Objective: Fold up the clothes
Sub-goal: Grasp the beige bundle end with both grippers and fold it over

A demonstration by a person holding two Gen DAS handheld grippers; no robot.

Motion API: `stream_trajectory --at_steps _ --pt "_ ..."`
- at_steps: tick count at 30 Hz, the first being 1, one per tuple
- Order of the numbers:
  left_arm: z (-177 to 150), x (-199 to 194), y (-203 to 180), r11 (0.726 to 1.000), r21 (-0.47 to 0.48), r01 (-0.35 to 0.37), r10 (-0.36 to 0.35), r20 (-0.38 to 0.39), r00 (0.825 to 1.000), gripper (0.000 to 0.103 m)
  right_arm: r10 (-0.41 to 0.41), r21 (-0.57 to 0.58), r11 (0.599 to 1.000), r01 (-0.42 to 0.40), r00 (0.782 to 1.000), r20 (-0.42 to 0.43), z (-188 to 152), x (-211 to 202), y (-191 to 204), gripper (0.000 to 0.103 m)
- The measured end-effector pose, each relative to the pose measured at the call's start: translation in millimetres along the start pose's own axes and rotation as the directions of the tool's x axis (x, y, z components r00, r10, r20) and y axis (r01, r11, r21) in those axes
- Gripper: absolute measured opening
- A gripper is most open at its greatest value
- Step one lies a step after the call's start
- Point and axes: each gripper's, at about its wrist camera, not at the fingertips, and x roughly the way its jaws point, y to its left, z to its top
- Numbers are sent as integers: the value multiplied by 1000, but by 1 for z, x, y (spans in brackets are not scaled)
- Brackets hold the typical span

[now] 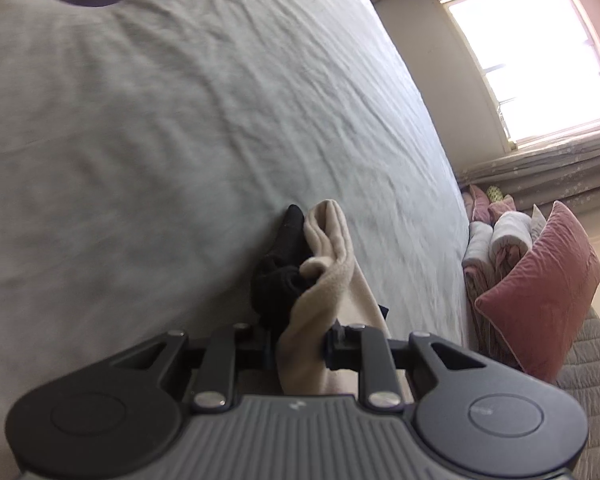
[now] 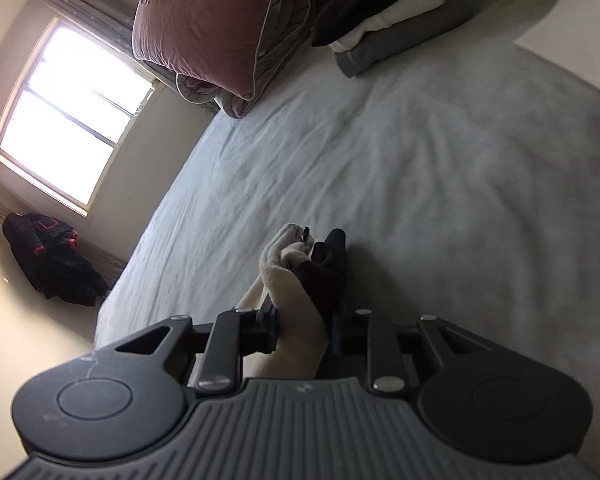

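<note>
The left gripper [image 1: 300, 344] and the right gripper [image 2: 302, 332] each hold the cream garment [image 1: 328, 264] in narrow jaws above the bed [image 1: 160, 140]. Only the right wrist view shows folded clothes [image 2: 384, 20] at the far end of the bed; only the left shows rolled towels [image 1: 496, 236] beside it.

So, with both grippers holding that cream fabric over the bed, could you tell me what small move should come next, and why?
Probably draw the two grippers apart to pull the cloth taut. The left gripper and the right gripper each pinch bunched cream garment with black fabric crumpled against it, so nothing lies flat yet. The pale bed sheet ahead offers room to spread it afterwards.
</note>
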Motion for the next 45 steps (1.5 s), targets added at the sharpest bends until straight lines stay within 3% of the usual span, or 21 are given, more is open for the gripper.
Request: stream_trajectory --at_steps 5,10,12,14,17,21,24,29,32,38,40,45 --pt "-12 -20 14 1000 12 6 -5 -16 1000 23 -11 -33 999 11 1000 9 -18 -32 -14 27" --pt "-23 -17 31 999 42 35 -34 -8 999 28 8 -187 982 -5 1000 13 -31 -42 -16 31" --pt "-26 -15 39 998 24 62 -62 4 998 29 9 -242 970 -2 1000 29 -36 -42 -19 39" --pt "-28 -14 44 996 10 89 -90 17 996 37 -8 -290 957 27 998 65 -41 -42 -20 51" --pt "-32 -14 43 993 41 112 -113 38 993 46 -48 -367 923 119 979 197 -48 -47 -13 65" --pt "-38 -11 39 990 70 122 -128 79 989 54 14 -499 853 151 950 311 -57 -50 8 65" --pt "-41 -9 36 991 75 111 -119 114 986 53 117 -617 785 63 961 249 -69 -44 29 61" --pt "-45 -10 37 995 74 66 -78 169 982 34 201 -720 690 -80 976 84 -92 -19 53 22" --pt "-45 -11 41 996 68 65 -77 186 979 32 214 -750 646 -140 977 1 -102 -5 60 14" --pt "-45 -14 41 991 118 65 -88 202 975 28 174 -779 592 -205 977 -124 -128 15 71 9" --pt "-46 -18 44 988 133 75 -102 206 973 27 110 -790 575 -213 977 -183 -140 25 69 7" --pt "-49 -31 35 974 193 117 -161 229 960 25 65 -756 615 -224 970 -235 -133 33 67 3"
